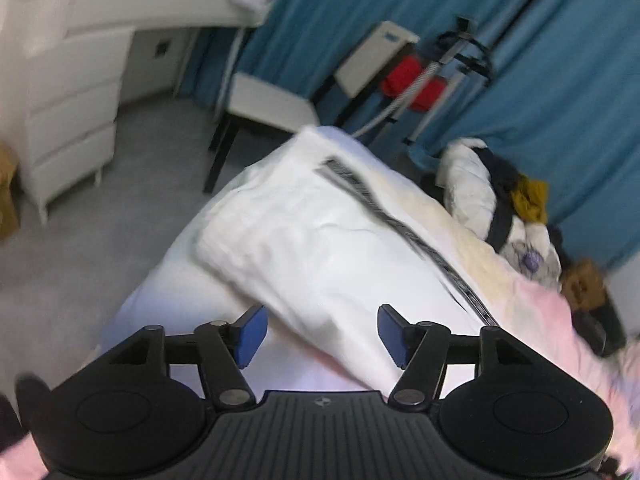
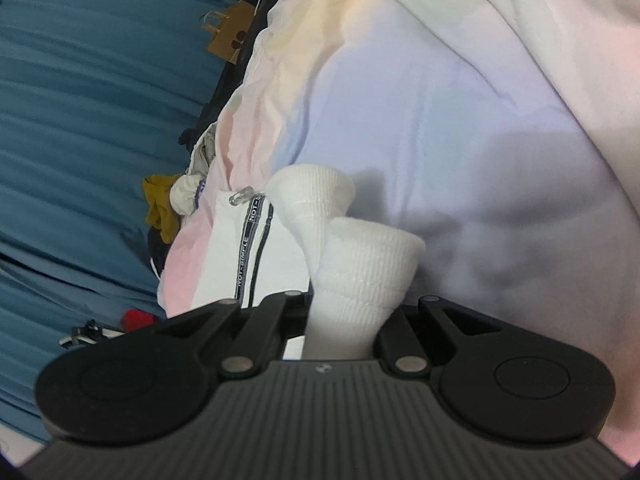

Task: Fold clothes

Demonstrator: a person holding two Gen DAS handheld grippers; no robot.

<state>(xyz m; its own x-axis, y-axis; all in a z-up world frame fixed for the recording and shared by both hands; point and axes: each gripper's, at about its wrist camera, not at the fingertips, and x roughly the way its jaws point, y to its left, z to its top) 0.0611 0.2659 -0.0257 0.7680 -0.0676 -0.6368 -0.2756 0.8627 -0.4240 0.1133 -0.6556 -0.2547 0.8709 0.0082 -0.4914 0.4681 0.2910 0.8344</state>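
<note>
Fold in progress: right has the cuffs, left is free.

Left wrist: left gripper (image 1: 319, 334) jaws wide open, empty, hovering over the near edge of the white garment (image 1: 320, 240) spread on the bed (image 1: 160, 304). Smooth thin fabric, black printed tape running far-to-near on its right side. Right wrist: right gripper (image 2: 342, 320) jaws clamped on two ribbed knit cuffs (image 2: 360, 264), thick and stretchy, bunched upright. Judgement: keep the cuffs pinched together, pin the body flat with left, then lay the sleeves across without dragging.

white garment (image 1: 320, 248) — smooth cloth | ribbed cuffs (image 2: 352, 264) — knit | right gripper (image 2: 340, 320) — matt black plastic
</note>
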